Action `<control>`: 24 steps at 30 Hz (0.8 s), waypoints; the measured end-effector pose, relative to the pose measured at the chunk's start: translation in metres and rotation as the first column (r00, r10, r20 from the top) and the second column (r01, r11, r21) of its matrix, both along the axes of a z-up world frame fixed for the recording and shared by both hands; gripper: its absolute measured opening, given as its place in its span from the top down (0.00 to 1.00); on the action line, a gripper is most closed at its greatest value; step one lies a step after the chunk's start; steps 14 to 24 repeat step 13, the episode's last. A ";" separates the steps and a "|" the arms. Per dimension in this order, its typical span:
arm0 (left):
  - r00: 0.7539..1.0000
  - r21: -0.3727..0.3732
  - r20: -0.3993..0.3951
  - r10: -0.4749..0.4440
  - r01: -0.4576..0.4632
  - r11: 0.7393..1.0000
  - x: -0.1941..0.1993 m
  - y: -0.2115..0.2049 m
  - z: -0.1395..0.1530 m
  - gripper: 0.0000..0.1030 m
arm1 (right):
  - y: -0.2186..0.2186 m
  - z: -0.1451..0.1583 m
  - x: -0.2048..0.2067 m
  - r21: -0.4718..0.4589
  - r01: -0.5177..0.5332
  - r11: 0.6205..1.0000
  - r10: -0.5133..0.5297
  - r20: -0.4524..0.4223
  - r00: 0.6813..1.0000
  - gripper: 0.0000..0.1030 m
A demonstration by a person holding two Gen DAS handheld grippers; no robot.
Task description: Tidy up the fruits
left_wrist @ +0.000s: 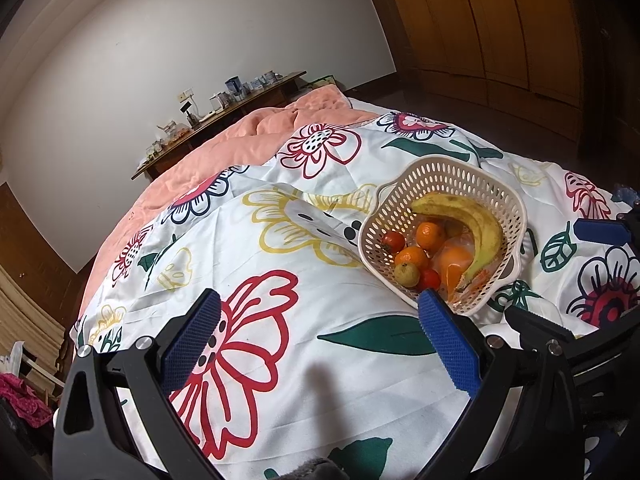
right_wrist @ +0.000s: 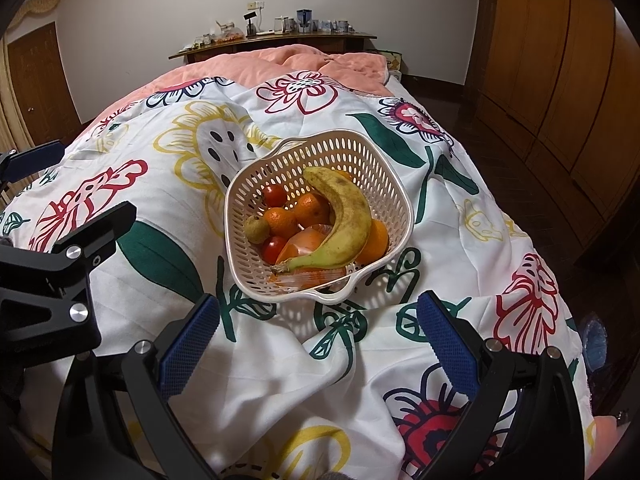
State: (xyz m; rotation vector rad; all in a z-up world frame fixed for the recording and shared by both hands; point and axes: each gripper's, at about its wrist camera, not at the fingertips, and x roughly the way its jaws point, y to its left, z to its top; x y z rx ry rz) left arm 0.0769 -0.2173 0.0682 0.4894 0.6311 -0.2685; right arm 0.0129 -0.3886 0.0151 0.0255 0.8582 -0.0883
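Sitting on the flowered quilt (right_wrist: 132, 152) is where everything is being kept right now. Starting at the left, the left gripper (left_wrist: 320, 330) is being held over bare quilt with its blue pads spread wide, nothing between them. Just right of it, the perforated basket (right_wrist: 248, 188) is being rested on the bedding, a bit tilted, and all the fruit is being held inside it: a spotty banana (right_wrist: 344, 220) is being draped over the oranges (right_wrist: 310, 208), with tomatoes (right_wrist: 275, 195) and one small greenish fruit (right_wrist: 256, 228) tucked along the left side. Further right, the right gripper (right_wrist: 318, 334) is being hovered near the basket's front rim, fingers apart too, gripping nothing.
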 end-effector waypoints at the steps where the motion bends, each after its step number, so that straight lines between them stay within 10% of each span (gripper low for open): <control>1: 1.000 -0.001 0.000 -0.002 0.002 1.000 -0.001 0.000 0.000 0.03 | 0.000 0.000 0.000 -0.001 0.001 1.000 -0.001 0.000 1.000 0.05; 24: 0.997 -0.055 -0.043 0.062 -0.065 0.996 0.000 0.031 0.006 0.03 | 0.013 0.005 -0.004 0.001 -0.036 0.999 0.036 -0.001 0.999 0.05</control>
